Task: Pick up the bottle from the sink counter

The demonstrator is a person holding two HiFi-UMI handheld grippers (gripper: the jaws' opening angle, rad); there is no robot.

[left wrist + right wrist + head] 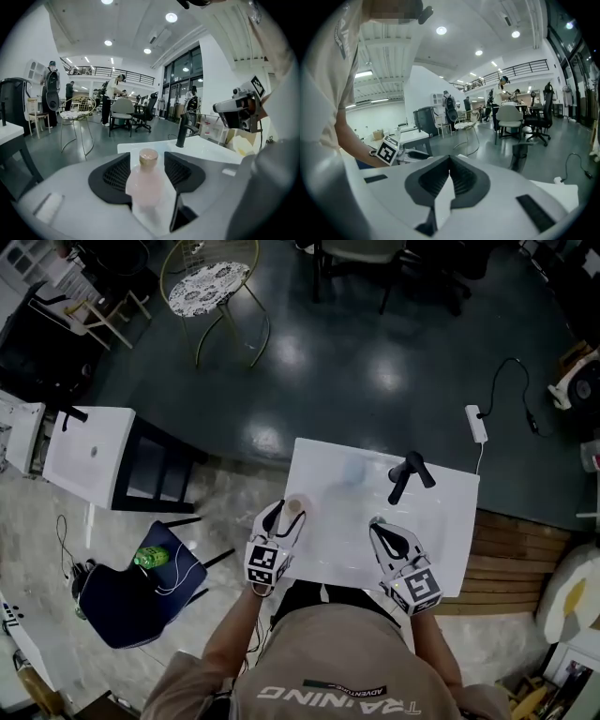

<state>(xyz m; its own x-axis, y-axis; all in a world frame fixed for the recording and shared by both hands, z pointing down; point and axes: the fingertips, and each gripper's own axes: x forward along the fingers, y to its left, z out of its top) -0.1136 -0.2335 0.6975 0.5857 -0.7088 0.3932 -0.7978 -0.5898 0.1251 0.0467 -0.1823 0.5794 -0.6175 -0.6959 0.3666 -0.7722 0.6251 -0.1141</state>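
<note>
Head view
- Bottle place: the pale pink bottle (296,507) stands at the near left edge of the white sink counter (441,521), between the two fingers of the left gripper (286,514), close to their tips.
- Bottle axis: seen from almost straight above, so only the tan cap and a little of the shoulder show; the long axis runs toward the camera, cap up.
- Right gripper (377,524): over the counter's near edge, well apart from the bottle; the black faucet (408,474) is beyond its tips.
- Hard to see: the bottle's body and its foot.

Left gripper view
- Fingers (115,173): spread wide, with the bottle (147,183) in the gap between them; the neck has clear space on both sides, and no pad can be seen pressing on the body.
- Bottle axis: upright, cap (148,157) on top, at about the height of the fingertips.
- Beyond the tips: counter (211,147) and faucet (182,131).
- Hard to see: the bottle is blurred, and its lower part merges with the white surface below.

Right gripper view
- Fingers (464,178): brought together, tips meeting, nothing between them.
- Bottle: out of sight here; the left gripper's marker cube (388,151) is off to the left of the tips.
- Hard to see: the faucet (519,157) is a dark blur just past the tips.
</note>
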